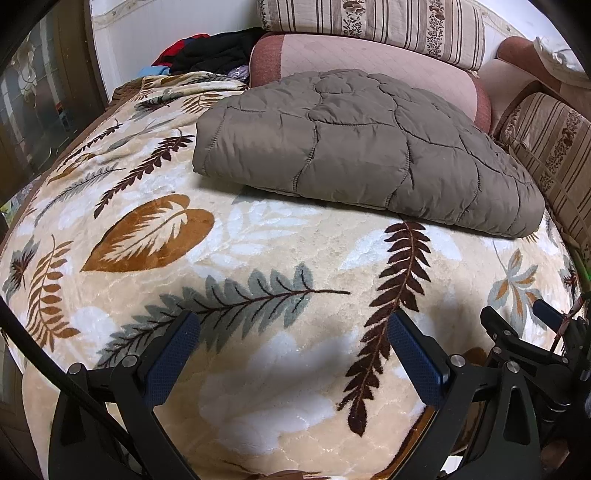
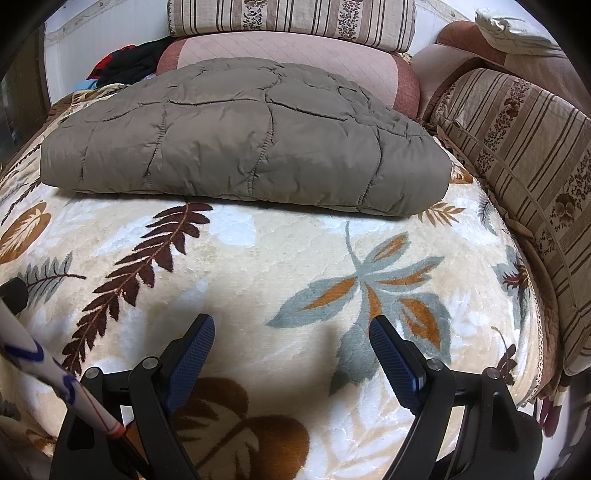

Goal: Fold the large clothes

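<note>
A grey-brown quilted padded garment (image 1: pixel 362 151) lies folded into a thick rectangle at the far side of the leaf-patterned blanket (image 1: pixel 258 258). It also shows in the right wrist view (image 2: pixel 243 136), lying flat on the blanket (image 2: pixel 295 258). My left gripper (image 1: pixel 293 325) is open and empty, well short of the garment, above the blanket. My right gripper (image 2: pixel 291 328) is open and empty too, also short of the garment. The right gripper also shows at the right edge of the left wrist view (image 1: pixel 517 317).
Striped floral cushions (image 2: pixel 524 155) line the right side and the back (image 1: pixel 369 22). A pink cushion (image 1: pixel 369 59) sits behind the garment. A pile of dark and red clothes (image 1: pixel 207 51) lies at the back left. A white stick (image 2: pixel 55 376) crosses the lower left.
</note>
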Demonstrator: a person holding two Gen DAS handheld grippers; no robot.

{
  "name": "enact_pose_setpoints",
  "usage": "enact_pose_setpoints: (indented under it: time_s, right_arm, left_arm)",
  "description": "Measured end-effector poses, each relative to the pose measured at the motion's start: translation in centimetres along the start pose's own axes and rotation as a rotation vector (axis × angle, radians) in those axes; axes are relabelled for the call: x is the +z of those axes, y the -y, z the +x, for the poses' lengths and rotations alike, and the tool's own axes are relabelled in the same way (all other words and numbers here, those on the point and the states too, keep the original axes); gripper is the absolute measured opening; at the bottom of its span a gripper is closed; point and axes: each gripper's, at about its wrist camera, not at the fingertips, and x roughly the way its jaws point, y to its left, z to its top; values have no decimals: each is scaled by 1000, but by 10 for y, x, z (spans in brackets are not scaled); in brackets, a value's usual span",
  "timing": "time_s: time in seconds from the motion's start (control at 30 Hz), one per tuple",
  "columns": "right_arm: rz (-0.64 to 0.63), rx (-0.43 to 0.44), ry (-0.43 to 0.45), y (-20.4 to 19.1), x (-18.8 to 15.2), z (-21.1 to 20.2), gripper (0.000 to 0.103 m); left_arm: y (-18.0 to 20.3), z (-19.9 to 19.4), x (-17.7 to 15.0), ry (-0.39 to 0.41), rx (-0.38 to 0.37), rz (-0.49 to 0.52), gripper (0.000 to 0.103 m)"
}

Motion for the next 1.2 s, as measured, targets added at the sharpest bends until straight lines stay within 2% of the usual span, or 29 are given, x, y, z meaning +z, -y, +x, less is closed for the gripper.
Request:
enact_pose_setpoints:
  time_s: [1.2]
  right_arm:
    - [7,2,8,-2,0,-2,90]
  left_arm:
    - [0,1,-1,2,-10,3,101]
